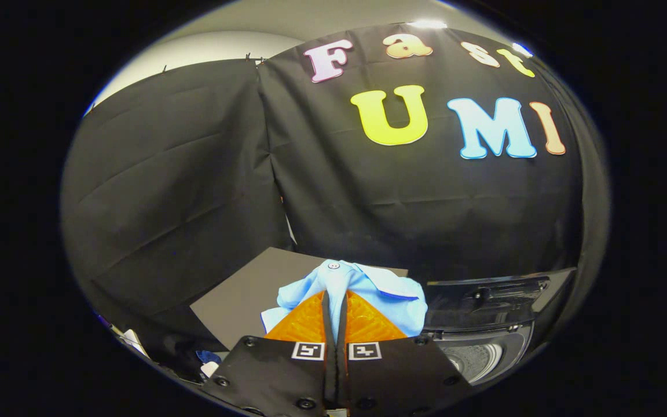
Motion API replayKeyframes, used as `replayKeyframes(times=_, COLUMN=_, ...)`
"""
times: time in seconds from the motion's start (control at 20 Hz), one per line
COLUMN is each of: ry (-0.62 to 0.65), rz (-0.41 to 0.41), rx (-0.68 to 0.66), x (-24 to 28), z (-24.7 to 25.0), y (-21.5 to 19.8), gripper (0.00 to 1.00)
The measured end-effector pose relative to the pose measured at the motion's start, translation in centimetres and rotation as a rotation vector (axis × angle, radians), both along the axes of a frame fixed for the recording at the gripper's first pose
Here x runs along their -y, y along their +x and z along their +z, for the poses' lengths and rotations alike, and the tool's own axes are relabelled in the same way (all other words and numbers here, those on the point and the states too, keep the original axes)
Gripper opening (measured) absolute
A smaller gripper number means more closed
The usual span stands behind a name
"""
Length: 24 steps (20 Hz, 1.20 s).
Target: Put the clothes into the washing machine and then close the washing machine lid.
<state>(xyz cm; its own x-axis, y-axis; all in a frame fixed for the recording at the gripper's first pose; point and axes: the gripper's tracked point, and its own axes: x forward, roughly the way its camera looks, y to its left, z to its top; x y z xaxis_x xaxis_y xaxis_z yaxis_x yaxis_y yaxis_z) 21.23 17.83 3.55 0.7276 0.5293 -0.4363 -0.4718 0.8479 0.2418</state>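
Cloth of the blue shirt (348, 289) was pinched in the closed hand-held gripper (335, 307); its loose folds could snag the washing machine (487, 339) rim or slip free.

My fingers (336, 301) press together on a fold of the light blue buttoned cotton shirt (356, 286), which bunches up just ahead of them and drapes over their tips. Behind the shirt lies a flat dark grey board (241, 289), stretching to my left. To my right, below the shirt, sits the dark top-loading washing machine (484, 341), its raised lid (495, 289) standing behind the open drum (475, 359).
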Motion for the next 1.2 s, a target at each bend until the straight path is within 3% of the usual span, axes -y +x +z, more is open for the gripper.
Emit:
replayKeyframes(times=0.75, ry=-0.015, rz=-0.185, rx=-0.041, x=15.0, z=-2.6, y=1.8, gripper=0.01)
replayKeyframes(times=1.2, ry=-0.066, rz=-0.251, rx=-0.070, x=20.5, z=-7.0, y=2.7, gripper=0.01)
